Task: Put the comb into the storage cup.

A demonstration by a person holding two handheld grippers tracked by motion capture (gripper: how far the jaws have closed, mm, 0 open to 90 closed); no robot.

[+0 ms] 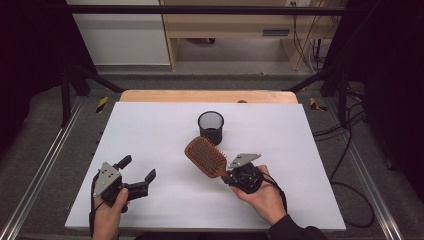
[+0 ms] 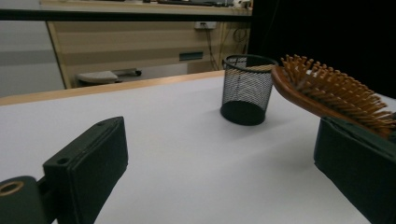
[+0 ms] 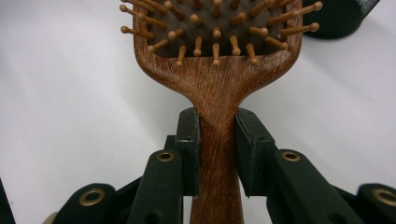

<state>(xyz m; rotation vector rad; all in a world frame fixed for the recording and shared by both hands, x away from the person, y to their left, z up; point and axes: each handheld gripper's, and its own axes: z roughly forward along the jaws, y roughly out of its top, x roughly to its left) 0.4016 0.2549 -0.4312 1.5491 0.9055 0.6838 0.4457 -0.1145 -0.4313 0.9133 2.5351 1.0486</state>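
- Right gripper [image 1: 231, 176]: jaws clamped on the wooden hairbrush [image 1: 205, 156] handle, whose end is hidden behind them.
- Brush head lifted at 7 o'clock of the mesh cup [image 1: 211, 127].
- Left gripper [image 1: 136, 173]: jaws apart, empty.

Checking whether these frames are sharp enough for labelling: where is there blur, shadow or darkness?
High view: evenly lit white table, dark surroundings. Left gripper view: the mesh cup is sharp, the near fingers soft, the right background black. Right gripper view: the hairbrush handle grain is crisp, with a soft shadow on the table beside it.
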